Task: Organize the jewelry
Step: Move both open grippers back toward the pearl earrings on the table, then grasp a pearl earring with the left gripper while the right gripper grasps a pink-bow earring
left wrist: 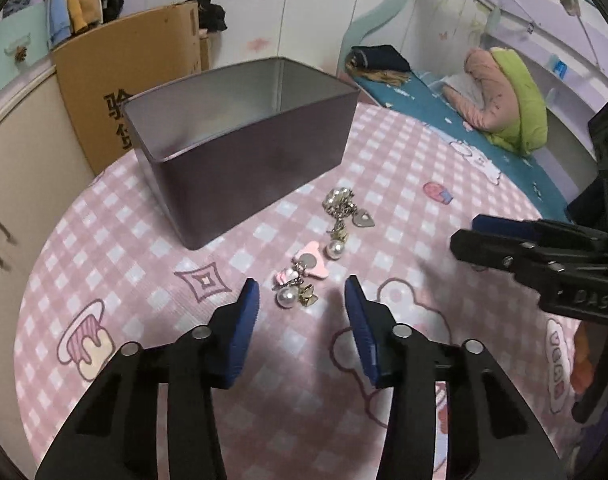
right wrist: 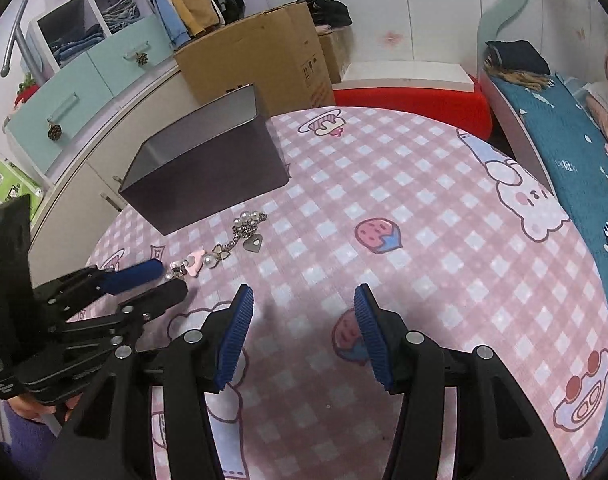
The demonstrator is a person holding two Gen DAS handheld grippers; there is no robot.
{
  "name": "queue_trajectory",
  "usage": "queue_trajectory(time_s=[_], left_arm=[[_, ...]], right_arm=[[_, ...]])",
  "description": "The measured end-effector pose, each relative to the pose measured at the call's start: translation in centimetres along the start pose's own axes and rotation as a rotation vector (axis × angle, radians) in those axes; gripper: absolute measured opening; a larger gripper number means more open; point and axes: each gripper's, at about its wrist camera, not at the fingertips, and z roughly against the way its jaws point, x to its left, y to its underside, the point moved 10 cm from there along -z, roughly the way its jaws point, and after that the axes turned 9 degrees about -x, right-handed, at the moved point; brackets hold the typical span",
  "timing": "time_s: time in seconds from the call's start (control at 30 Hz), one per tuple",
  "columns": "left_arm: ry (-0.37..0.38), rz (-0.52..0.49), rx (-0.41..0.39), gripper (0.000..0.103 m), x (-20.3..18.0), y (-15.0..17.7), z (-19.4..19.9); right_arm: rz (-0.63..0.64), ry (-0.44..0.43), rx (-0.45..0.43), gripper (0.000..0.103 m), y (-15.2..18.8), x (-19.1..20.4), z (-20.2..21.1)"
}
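Note:
A jewelry piece with pearls, a pink charm and silver chain (left wrist: 316, 256) lies on the pink checked tablecloth (left wrist: 143, 240), just in front of an open dark metal box (left wrist: 239, 148). My left gripper (left wrist: 301, 300) is open, low over the table, its blue pads either side of the near pearl end. My right gripper (right wrist: 301, 304) is open and empty above bare cloth, to the right of the jewelry (right wrist: 223, 248). The box shows in the right wrist view too (right wrist: 207, 168). The left gripper appears there (right wrist: 155, 280), the right one in the left wrist view (left wrist: 476, 236).
A cardboard carton (left wrist: 135, 80) stands behind the box beside a cupboard. A bed with blue sheet (left wrist: 464, 120) and a pink-green jacket (left wrist: 512, 96) lies to the right. A red seat (right wrist: 412, 104) sits beyond the table's far edge.

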Motion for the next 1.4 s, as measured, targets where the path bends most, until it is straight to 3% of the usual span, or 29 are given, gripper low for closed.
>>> queue_trajectory(time_s=[0.27, 0.53, 0.9, 1.2, 1.4], left_arm=[[-0.005, -0.010, 0.001, 0.019, 0.6, -0.1, -0.1], [0.047, 0.044, -0.003, 0.017, 1.3, 0.5, 1.0], [0.044, 0.087, -0.064, 0.017, 3.0, -0.1, 4.0], [0.020, 0.144, -0.113, 0.017, 5.7, -1.1, 6.1], [0.021, 0.147, -0.117, 0.017, 6.2, -0.7, 6.7]], right_arm=[[0.001, -0.013, 0.008, 0.052, 0.0, 0.3, -0.2], [0.010, -0.014, 0.017, 0.052, 0.2, 1.1, -0.6], [0.065, -0.002, 0.026, 0.052, 0.0, 3.3, -1.4], [0.172, -0.078, 0.029, 0.052, 0.8, 9.5, -2.8], [0.197, -0.084, 0.047, 0.050, 1.0, 11.6, -4.4]])
